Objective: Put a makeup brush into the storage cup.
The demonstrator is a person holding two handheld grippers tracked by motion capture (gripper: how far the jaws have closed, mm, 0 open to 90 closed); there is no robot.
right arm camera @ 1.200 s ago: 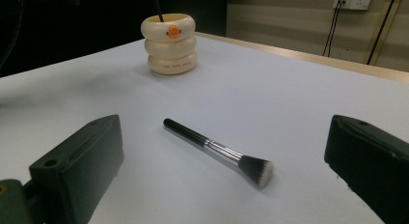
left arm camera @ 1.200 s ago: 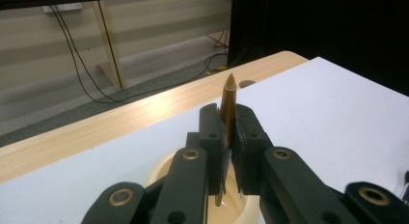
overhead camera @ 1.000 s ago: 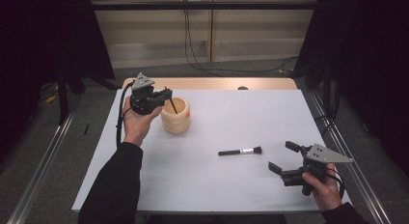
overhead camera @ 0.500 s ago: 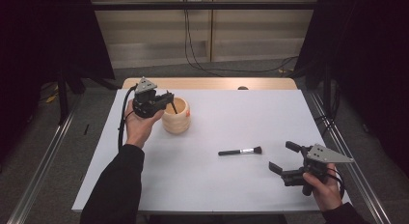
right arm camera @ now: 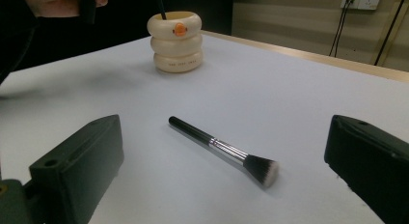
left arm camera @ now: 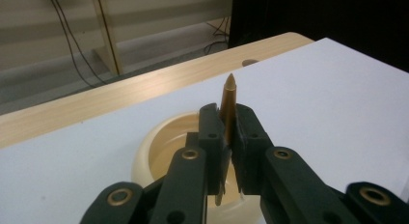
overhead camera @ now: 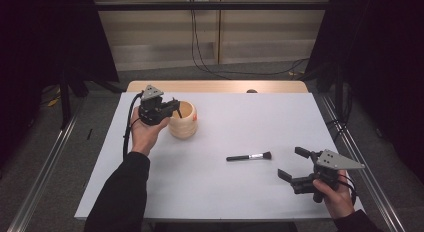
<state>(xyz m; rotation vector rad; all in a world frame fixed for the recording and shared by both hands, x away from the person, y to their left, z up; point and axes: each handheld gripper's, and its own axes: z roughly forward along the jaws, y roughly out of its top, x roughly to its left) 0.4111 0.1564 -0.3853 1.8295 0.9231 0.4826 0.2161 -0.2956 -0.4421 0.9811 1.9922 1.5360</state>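
Desk [overhead camera: 240,192]: white top, carrying everything; a brush let go short of the holder would land on it beside the left gripper.
Holder [overhead camera: 183,120]: cream ribbed pot with an orange mark on its side, directly under and just ahead of the left gripper. It looks light, so a sideways push from the gripper or the brush could, I judge, tip or slide it.
Left gripper [left arm camera: 230,137]: jaws closed tight on a slim gold-handled brush, hovering over the near rim of the holder, in the high view at [overhead camera: 170,108].
Right gripper [right arm camera: 226,185]: jaws spread wide, nothing between them, resting low at the desk's near right corner; seen from above at [overhead camera: 300,167].
Makeup brush [right arm camera: 222,150]: black handle, silver ferrule, grey bristle head, lying flat on the desk just ahead of the right gripper, between its open jaws in its own view, well apart from the holder.
Gold-handled brush [left arm camera: 227,101]: pointed tip up above the left gripper's jaws, lower end down inside the holder's mouth; whether it touches the bottom I cannot tell.
Risk, release: if the jaws open while the brush leans, it may catch the rim and topple out.
Risk, next pick: closing on the flat, round handle could roll it away or pinch the bristles.
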